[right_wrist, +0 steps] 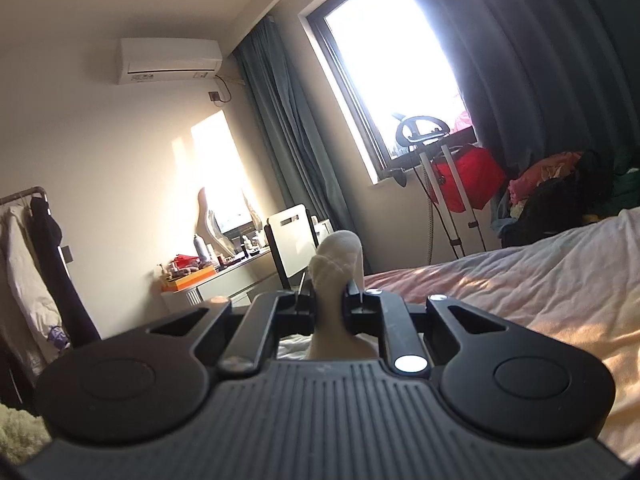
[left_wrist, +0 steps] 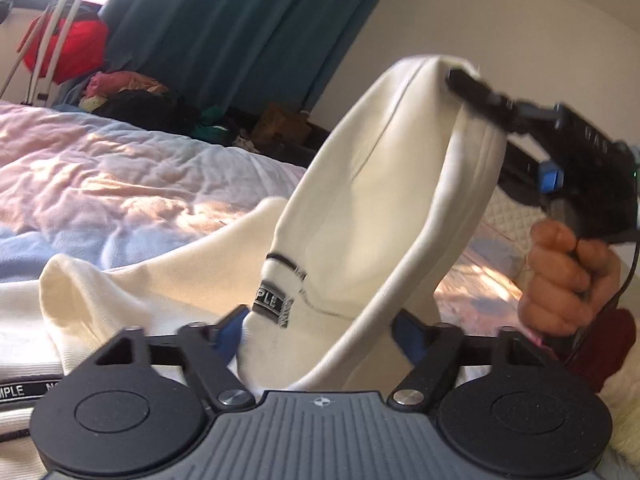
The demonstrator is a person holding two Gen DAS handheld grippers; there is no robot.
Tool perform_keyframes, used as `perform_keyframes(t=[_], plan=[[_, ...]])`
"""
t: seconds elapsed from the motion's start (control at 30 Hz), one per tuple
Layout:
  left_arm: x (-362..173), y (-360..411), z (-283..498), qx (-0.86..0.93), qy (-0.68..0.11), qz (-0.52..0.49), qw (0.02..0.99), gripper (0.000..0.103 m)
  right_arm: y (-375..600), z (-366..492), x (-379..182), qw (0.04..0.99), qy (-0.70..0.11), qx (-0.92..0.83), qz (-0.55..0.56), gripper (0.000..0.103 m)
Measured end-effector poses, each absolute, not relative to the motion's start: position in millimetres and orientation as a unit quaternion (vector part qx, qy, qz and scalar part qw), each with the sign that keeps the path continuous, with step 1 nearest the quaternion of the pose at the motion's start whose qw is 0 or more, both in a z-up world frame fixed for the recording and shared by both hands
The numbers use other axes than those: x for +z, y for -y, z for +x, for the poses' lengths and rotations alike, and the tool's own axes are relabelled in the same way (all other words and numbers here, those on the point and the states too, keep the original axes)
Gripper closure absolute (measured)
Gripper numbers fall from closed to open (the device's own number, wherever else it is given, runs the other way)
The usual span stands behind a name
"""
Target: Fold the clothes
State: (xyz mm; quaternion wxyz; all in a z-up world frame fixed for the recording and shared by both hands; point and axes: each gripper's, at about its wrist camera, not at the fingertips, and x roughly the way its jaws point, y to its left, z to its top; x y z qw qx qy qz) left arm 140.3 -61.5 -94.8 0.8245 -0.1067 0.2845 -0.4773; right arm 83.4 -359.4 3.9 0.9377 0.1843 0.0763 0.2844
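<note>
White garment [left_wrist: 372, 184] — taut between hand-held grippers

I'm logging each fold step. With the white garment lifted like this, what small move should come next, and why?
Probably carry the right gripper across and down toward the bed, laying the raised part over the rest. It has pinched the white garment up high, the left gripper holds its lower edge, and the remainder lies flat.

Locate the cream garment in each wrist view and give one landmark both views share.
Left wrist: cream garment fills the centre, stretched up to the right tongs.
Right wrist: a bunched piece pokes up at centre, pinched between the tongs.
Shared landmark: red bag by the window.
</note>
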Motion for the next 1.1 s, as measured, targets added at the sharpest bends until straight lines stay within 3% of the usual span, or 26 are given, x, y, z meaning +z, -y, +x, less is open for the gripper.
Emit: perform_keyframes(t=[0.13, 0.2, 0.37, 0.57, 0.9, 0.97, 1.03, 1.1], plan=[[-86.1, 59.2, 135.7, -0.474, -0.288, -0.087, 0.828, 0.085, 356.7, 97.3, -7.6, 0.939, -0.097, 0.272, 0.189, 0.087], [-78.1, 59.2, 125.8, -0.467, -0.287, -0.072, 0.833, 0.091, 353.7, 99.5, -9.6, 0.939, -0.101, 0.266, 0.191, 0.087], [-60.6, 49.8, 84.6, -0.431, -0.305, -0.081, 0.845, 0.093, 338.0, 105.6, -12.7, 0.946, -0.118, 0.22, 0.205, 0.087], [-56.4, 32.8, 41.4, -0.337, -0.339, -0.12, 0.87, 0.094, 264.9, 123.6, -31.3, 0.955, -0.153, 0.209, 0.143, 0.086], [-92.7, 12.7, 50.1, -0.266, -0.407, -0.147, 0.861, 0.092, 187.7, 166.4, -104.6, 0.941, -0.263, 0.21, 0.034, 0.082], [-90.7, 15.9, 50.0, -0.27, -0.401, -0.141, 0.864, 0.091, 189.8, 169.0, -109.8, 0.938, -0.276, 0.206, 0.033, 0.075], [-90.2, 15.8, 47.8, -0.272, -0.399, -0.139, 0.865, 0.084, 195.8, 167.8, -106.9, 0.936, -0.277, 0.213, 0.042, 0.061], [-90.9, 15.2, 45.1, -0.273, -0.397, -0.138, 0.865, 0.079, 203.5, 163.1, -99.6, 0.936, -0.272, 0.218, 0.056, 0.028]])
